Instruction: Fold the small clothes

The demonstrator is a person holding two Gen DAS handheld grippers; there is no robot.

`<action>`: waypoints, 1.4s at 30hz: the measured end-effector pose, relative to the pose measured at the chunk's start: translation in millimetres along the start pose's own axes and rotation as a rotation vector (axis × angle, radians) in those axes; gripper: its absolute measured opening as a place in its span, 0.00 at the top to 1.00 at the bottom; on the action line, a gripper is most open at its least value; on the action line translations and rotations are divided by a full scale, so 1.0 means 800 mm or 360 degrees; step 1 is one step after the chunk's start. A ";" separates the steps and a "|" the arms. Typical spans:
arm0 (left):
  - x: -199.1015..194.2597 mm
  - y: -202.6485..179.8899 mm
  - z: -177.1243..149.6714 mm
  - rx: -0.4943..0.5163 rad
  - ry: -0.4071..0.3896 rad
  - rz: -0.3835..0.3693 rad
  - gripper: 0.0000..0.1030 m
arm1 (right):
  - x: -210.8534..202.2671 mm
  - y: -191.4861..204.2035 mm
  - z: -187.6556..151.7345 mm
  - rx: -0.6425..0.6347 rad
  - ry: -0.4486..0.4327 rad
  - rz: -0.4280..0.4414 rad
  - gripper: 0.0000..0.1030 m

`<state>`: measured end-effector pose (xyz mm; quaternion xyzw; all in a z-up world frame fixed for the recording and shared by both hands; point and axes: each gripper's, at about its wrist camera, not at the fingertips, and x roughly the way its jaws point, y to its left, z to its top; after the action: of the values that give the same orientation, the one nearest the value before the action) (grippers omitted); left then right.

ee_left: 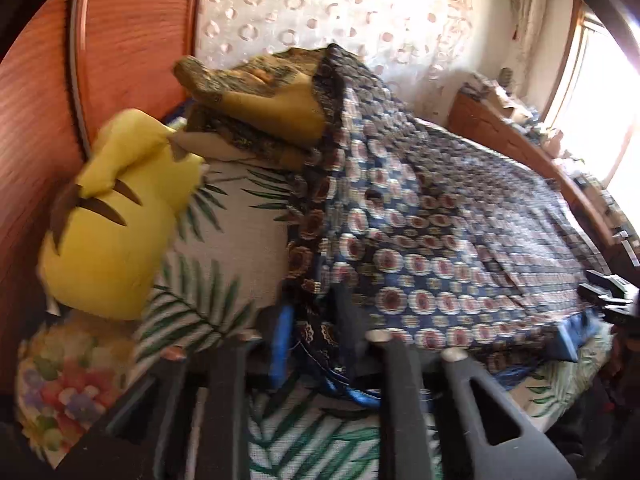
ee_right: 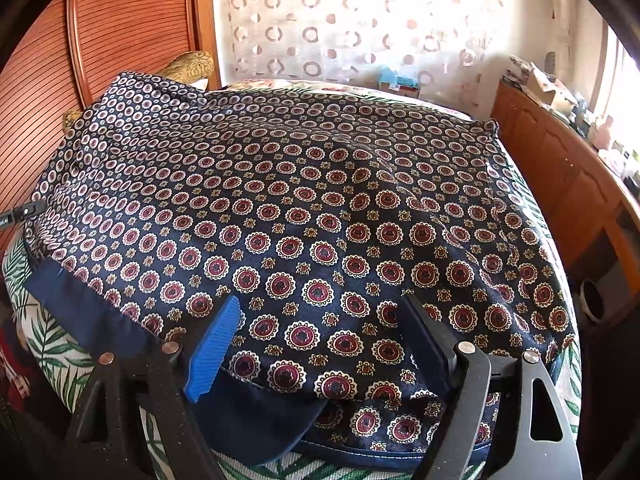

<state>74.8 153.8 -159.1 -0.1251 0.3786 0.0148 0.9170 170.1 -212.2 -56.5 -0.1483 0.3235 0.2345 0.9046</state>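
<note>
Leaf-print bed (ee_right: 44, 344), left jaws clenched on patterned cloth (ee_right: 320, 208), right jaws wide, released

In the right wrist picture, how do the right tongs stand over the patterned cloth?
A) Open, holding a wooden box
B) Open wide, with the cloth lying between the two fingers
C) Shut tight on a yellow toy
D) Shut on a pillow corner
B: the right tongs stand open, one blue-padded finger on the left and one black finger on the right, with the patterned cloth spread between them on the bed.
</note>
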 end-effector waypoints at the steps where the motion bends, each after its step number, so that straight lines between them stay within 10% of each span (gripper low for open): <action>1: 0.001 -0.002 0.001 0.0008 0.0015 -0.0026 0.92 | 0.000 -0.001 0.000 -0.0011 -0.0004 0.0008 0.20; 31: -0.057 -0.329 0.132 0.0694 -0.0335 -0.0690 0.95 | -0.072 -0.127 -0.056 0.0283 -0.0116 -0.0045 0.20; 42: -0.036 -0.386 0.131 0.0794 -0.0226 -0.0647 0.94 | -0.102 -0.137 -0.074 0.0326 -0.0206 -0.0034 0.20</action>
<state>163.8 -117.8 -0.2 0.0317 0.2729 -0.2532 0.9276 141.1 -356.9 -34.7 -0.0431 0.2852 0.1997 0.9364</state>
